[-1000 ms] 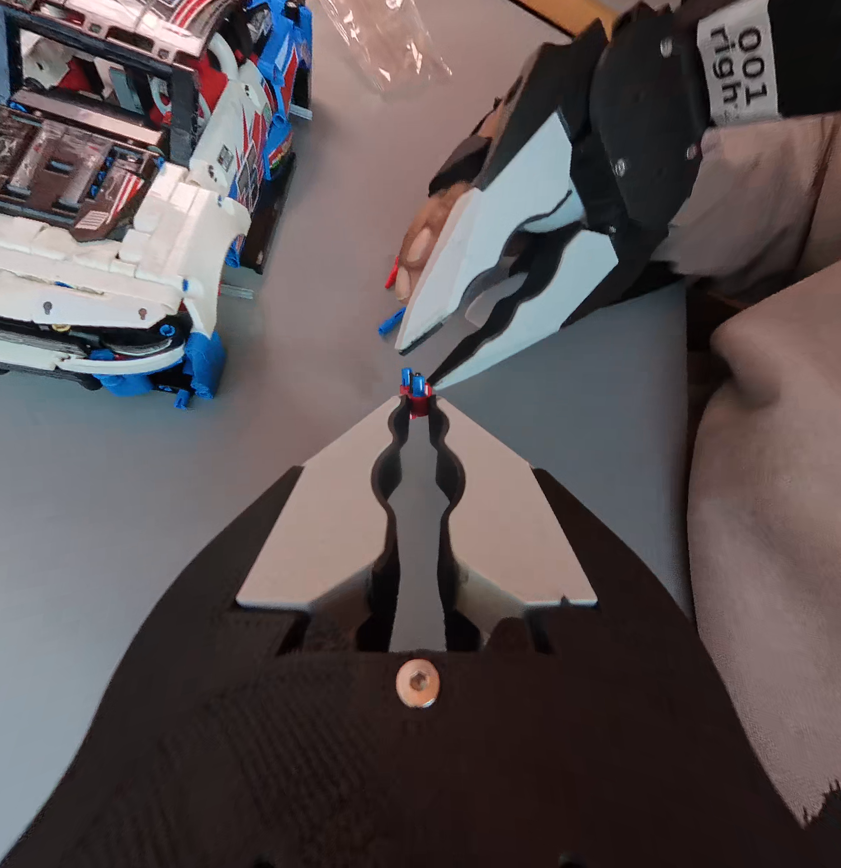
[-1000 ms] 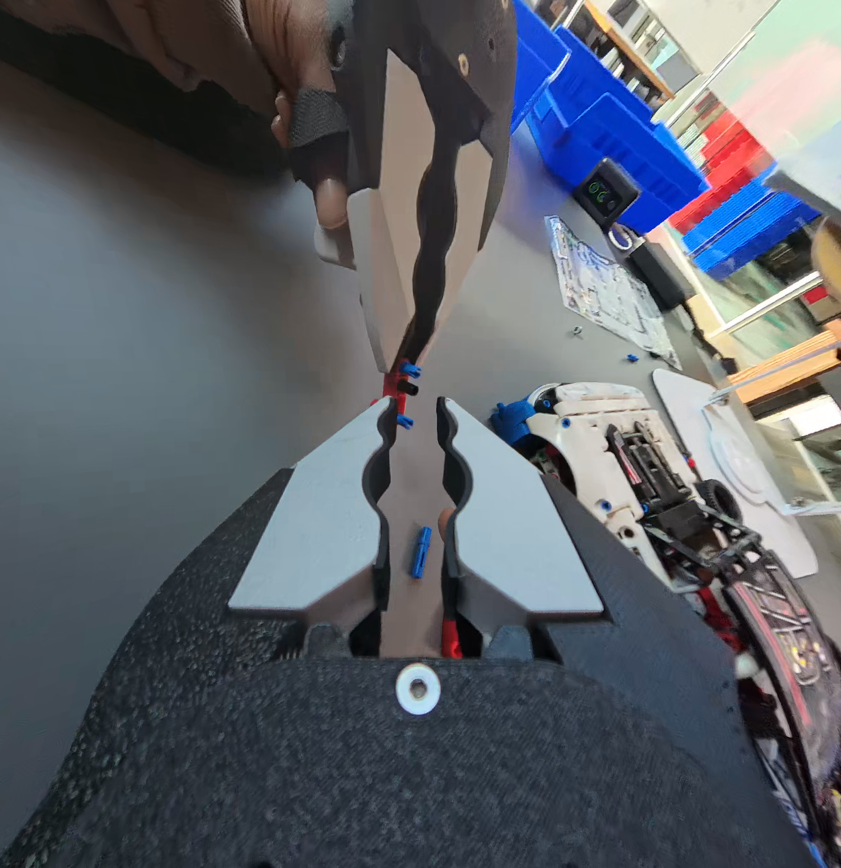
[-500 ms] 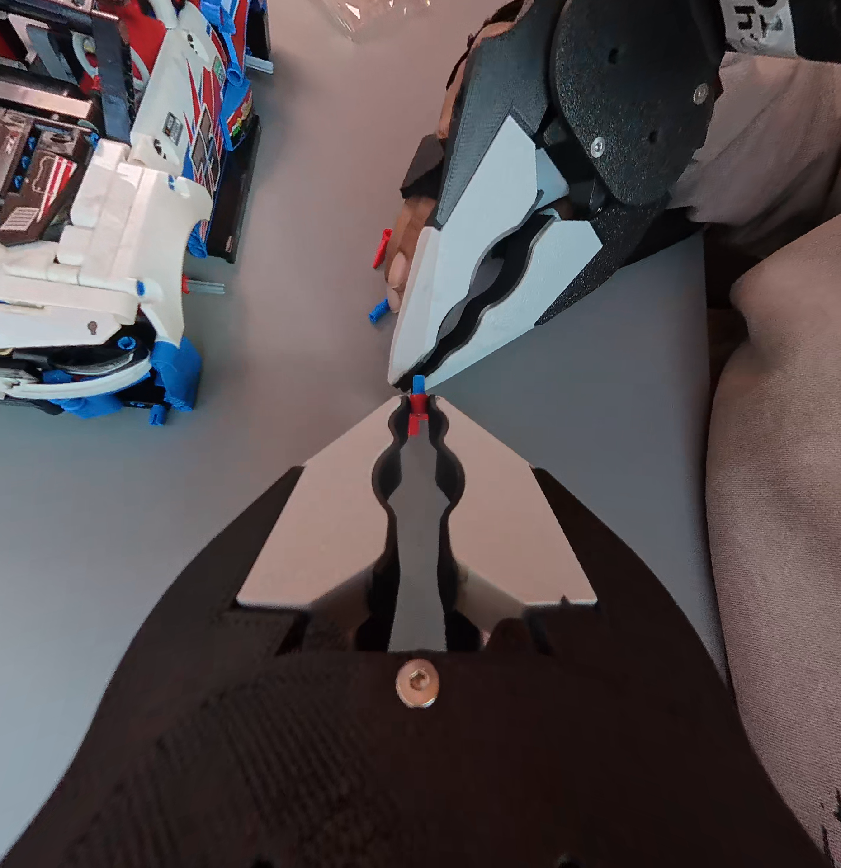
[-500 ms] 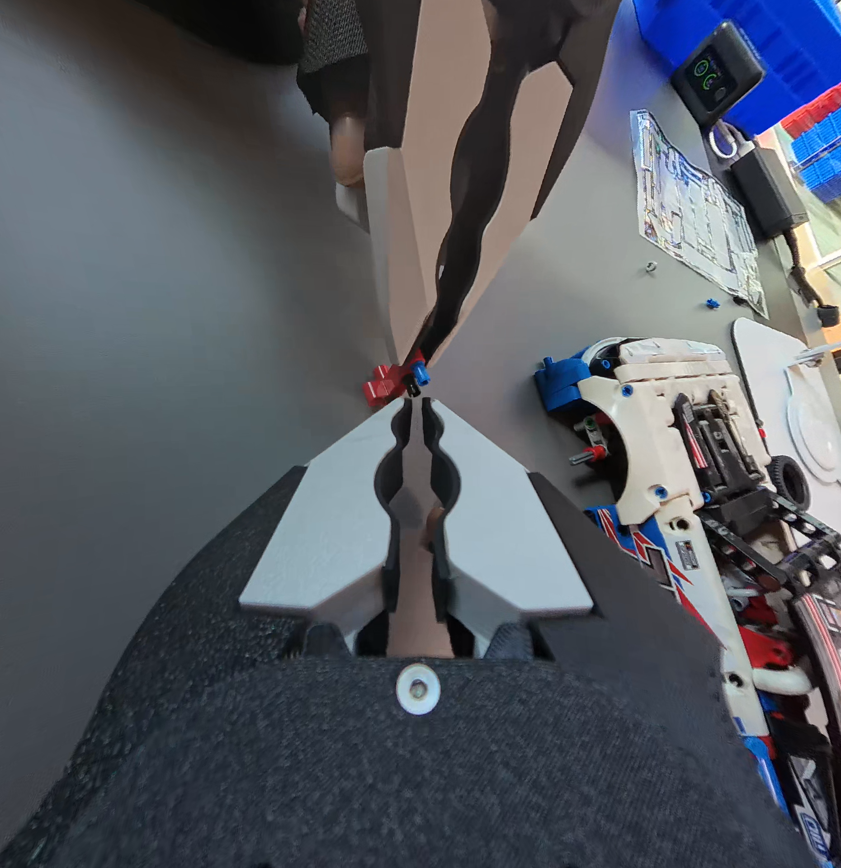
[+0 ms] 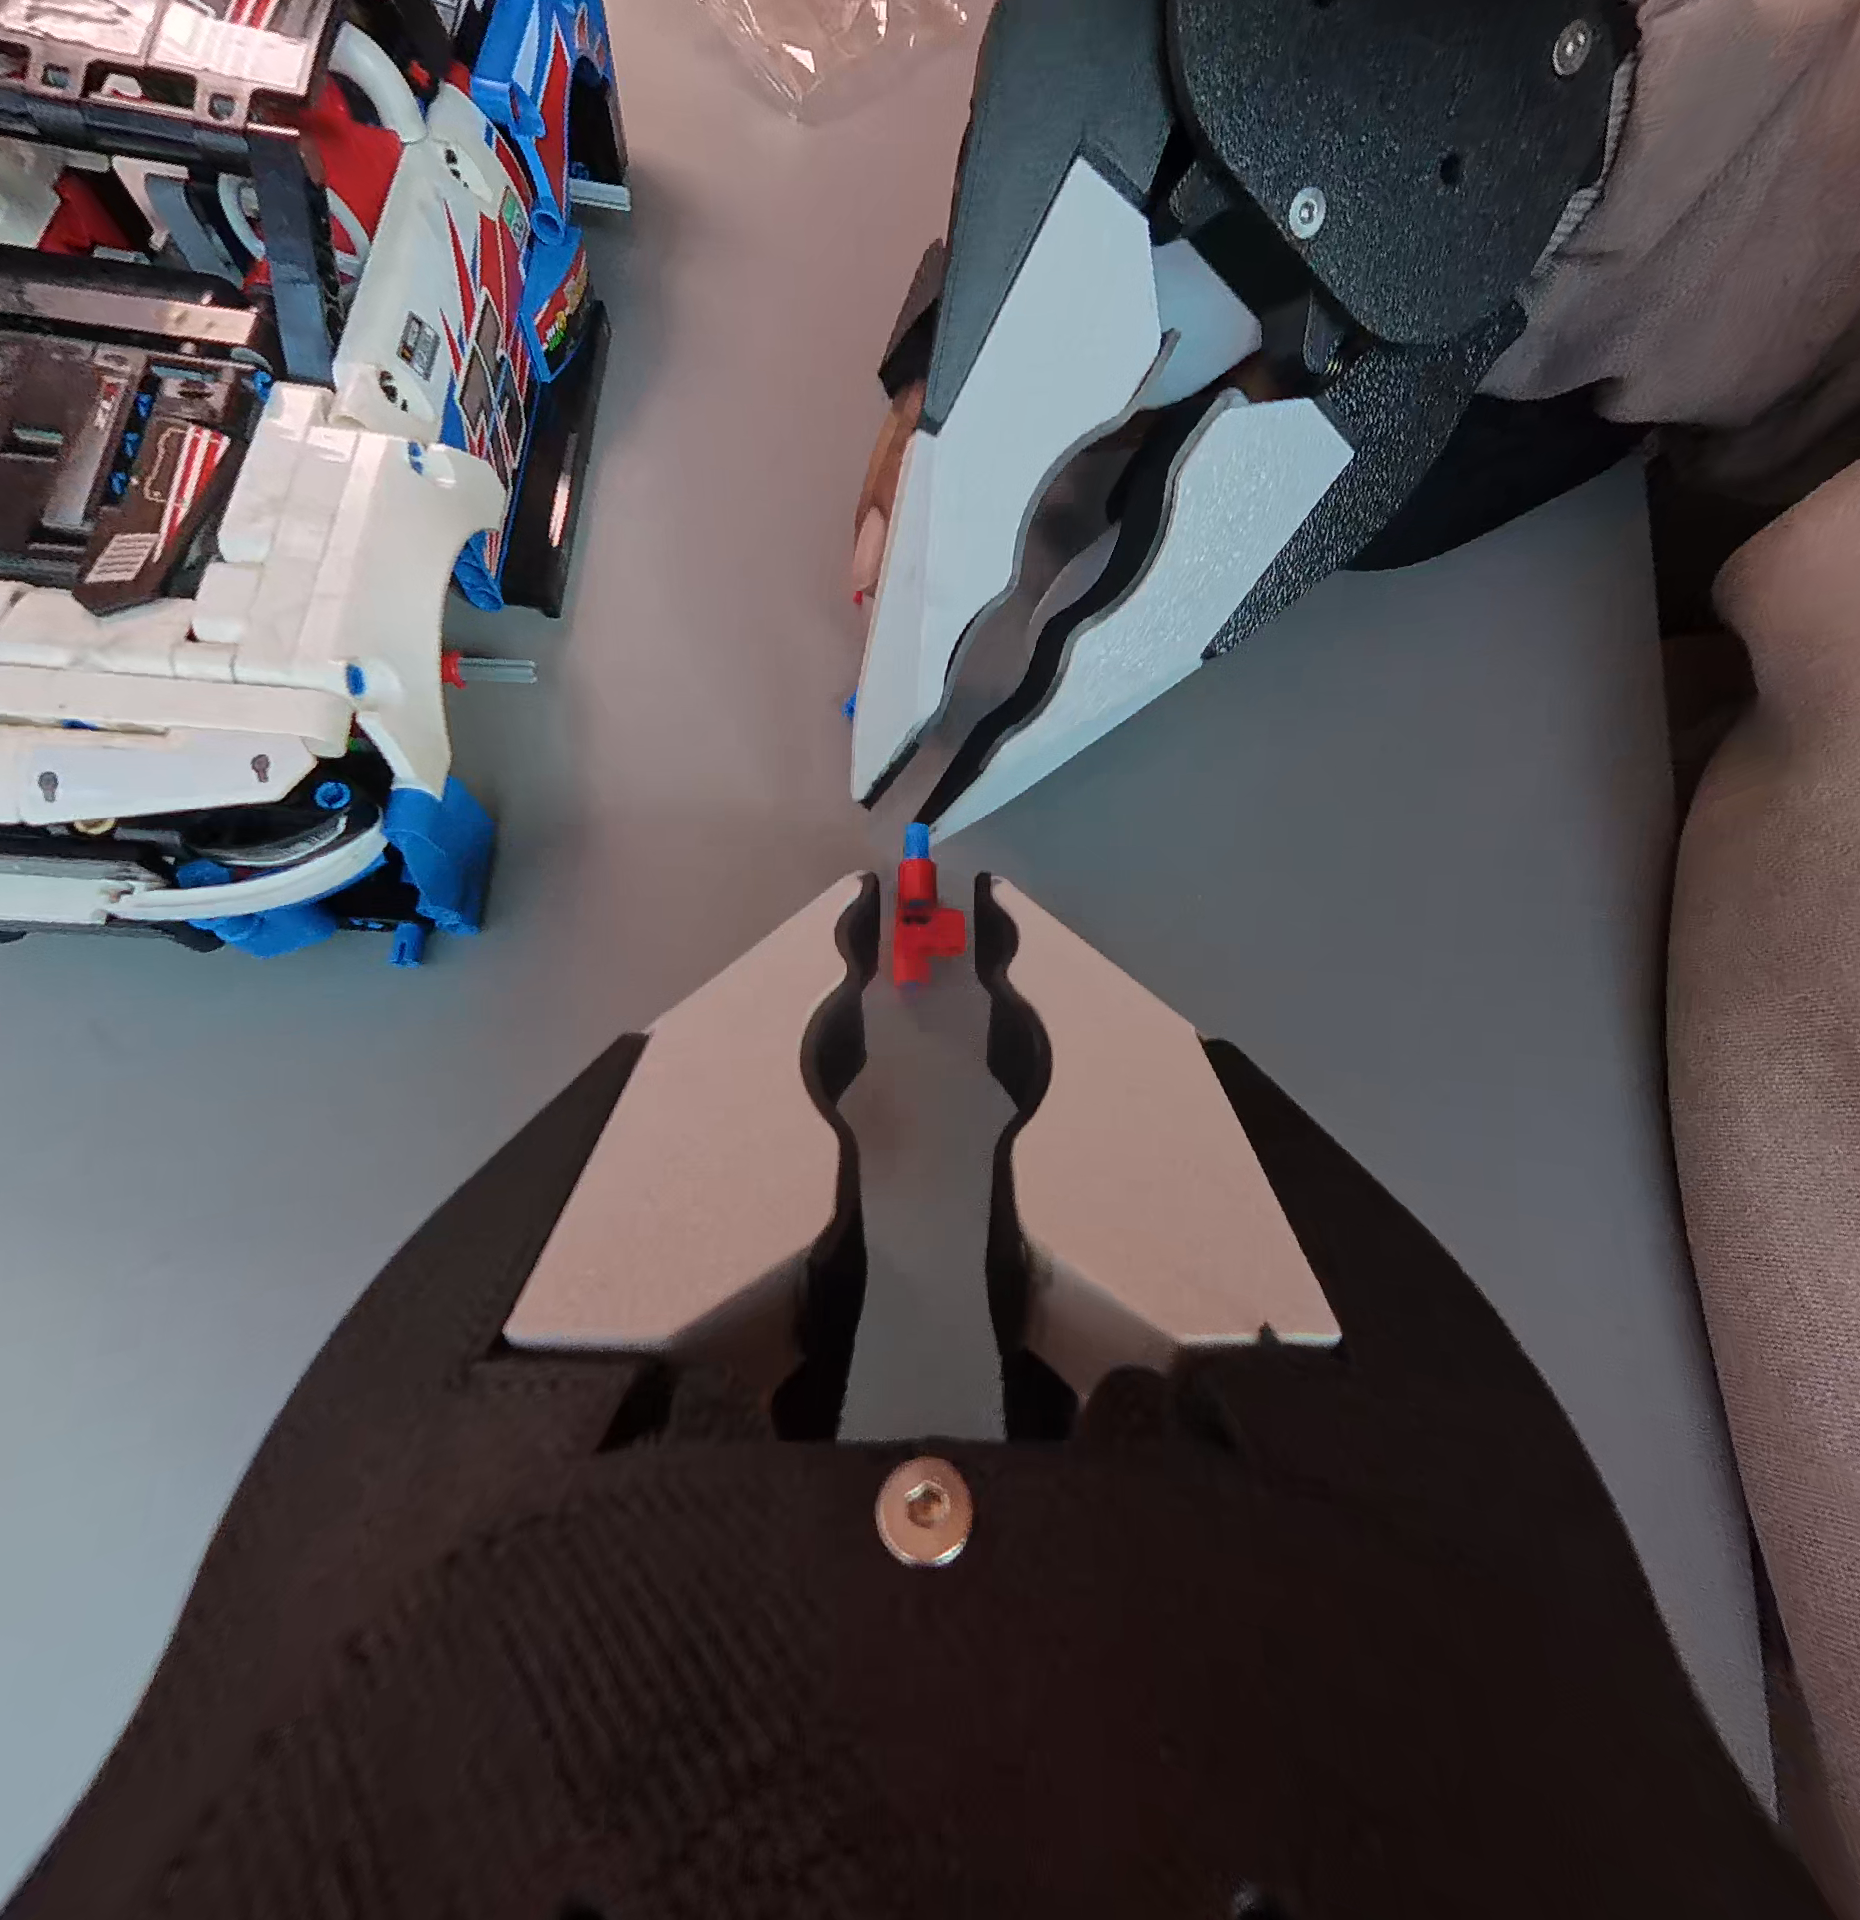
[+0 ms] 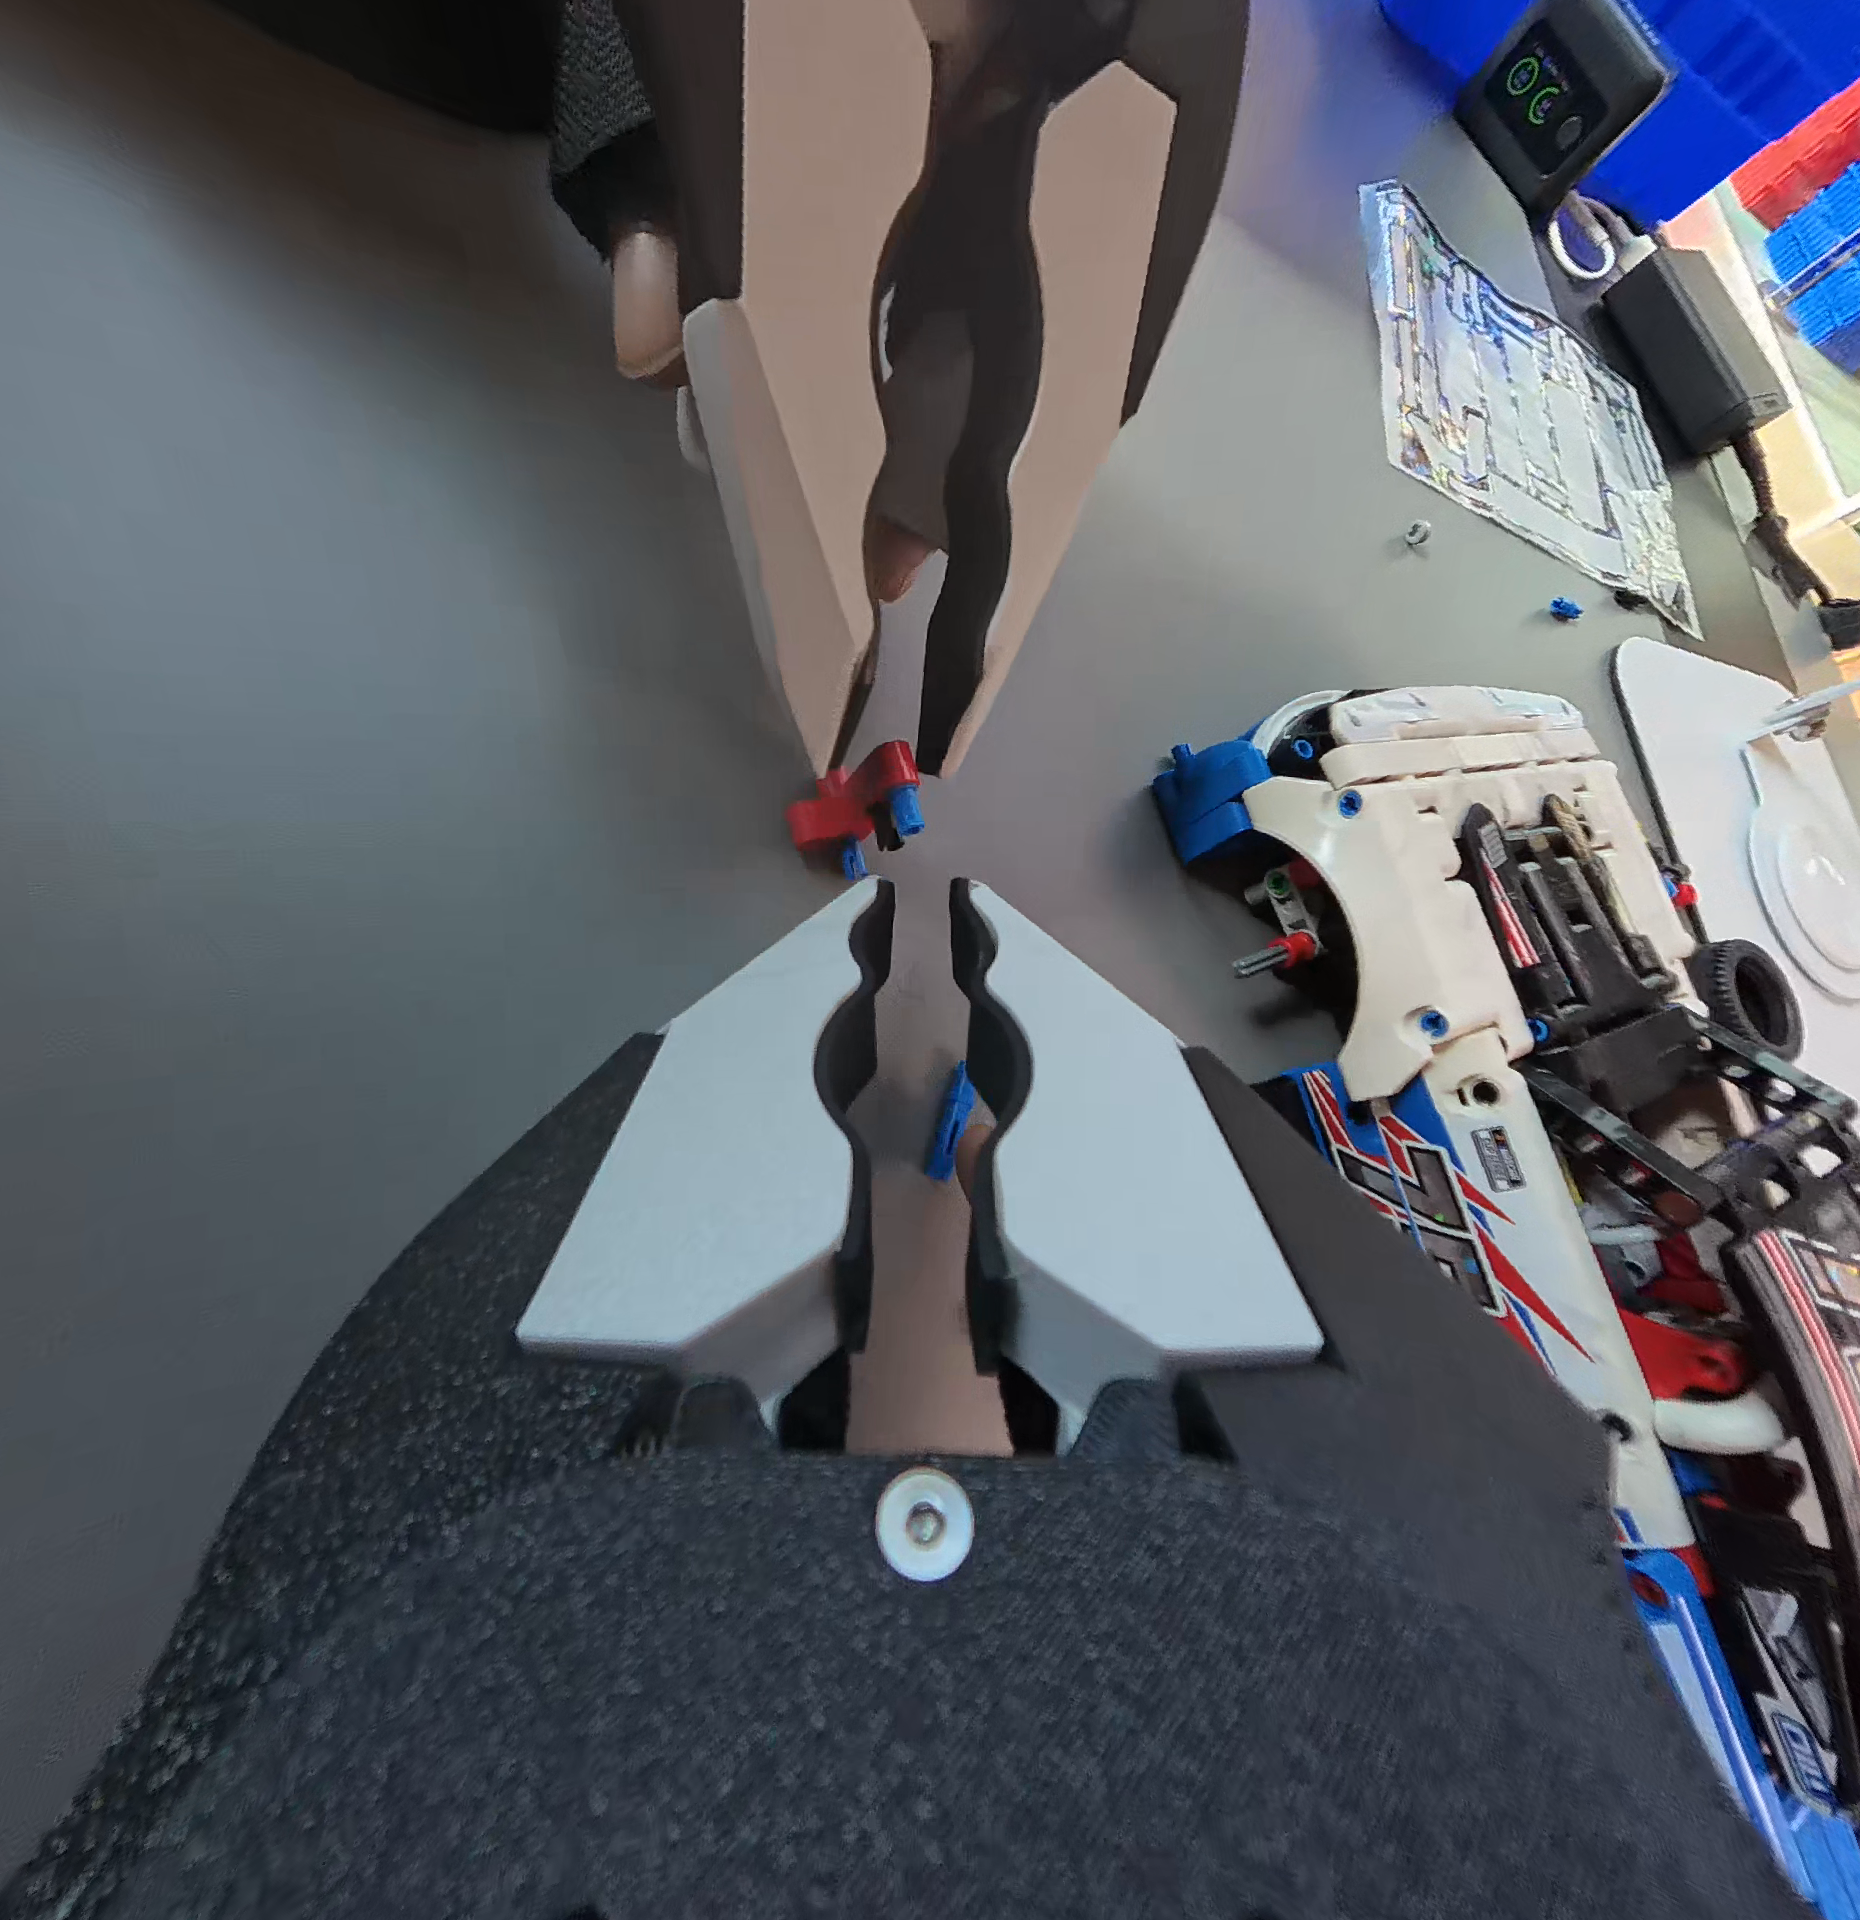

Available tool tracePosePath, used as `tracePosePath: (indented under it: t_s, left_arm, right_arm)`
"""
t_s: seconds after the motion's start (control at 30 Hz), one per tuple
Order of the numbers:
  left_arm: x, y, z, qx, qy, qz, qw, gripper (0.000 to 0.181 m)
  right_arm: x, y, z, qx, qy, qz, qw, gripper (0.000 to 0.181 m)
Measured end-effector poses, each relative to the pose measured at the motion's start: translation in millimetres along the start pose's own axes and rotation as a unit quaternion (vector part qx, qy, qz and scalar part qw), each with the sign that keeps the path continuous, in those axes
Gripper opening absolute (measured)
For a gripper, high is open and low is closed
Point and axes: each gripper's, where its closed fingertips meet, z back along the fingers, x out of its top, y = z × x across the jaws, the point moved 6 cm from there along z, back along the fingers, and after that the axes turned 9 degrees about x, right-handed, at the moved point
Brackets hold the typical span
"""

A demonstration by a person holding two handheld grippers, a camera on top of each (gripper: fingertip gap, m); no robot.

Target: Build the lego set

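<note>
Since half a second ago both pairs of fingers have parted, and the red connector (image 5: 921, 925) sits loose in the narrow gap of my left gripper (image 5: 924, 883), near the fingertips, gripped by neither pair. At nine o'clock on the grey worktop (image 5: 230, 1143) stands the lego car (image 5: 230, 468). My right gripper (image 6: 921, 883) stands narrowly open at one o'clock from the connector, tips just beside its blue pin (image 5: 915, 836).

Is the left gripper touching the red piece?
Cannot tell. Left wrist view shows slim gaps beside the red piece; right wrist view overlaps it with the left gripper tip.
</note>
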Motion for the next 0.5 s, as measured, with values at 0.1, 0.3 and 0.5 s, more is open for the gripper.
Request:
tracePosePath:
  t_s: [0.1, 0.3, 0.5]
  left_arm:
    - [-2, 1, 3, 0.004, -0.006, -0.006, 1.0, 0.019]
    - [-4, -1, -7, 0.017, -0.002, -0.01, 1.0, 0.009]
    - [-2, 0, -11, 0.049, -0.003, -0.036, 0.998, 0.005]
  right_arm:
    - [-3, -9, 13, -0.007, -0.018, -0.021, 1.0, 0.009]
    - [-37, -15, 34, 0.042, 0.03, -0.086, 0.995, 0.013]
    - [-39, -9, 33, 0.062, 0.045, -0.09, 0.993, 0.013]
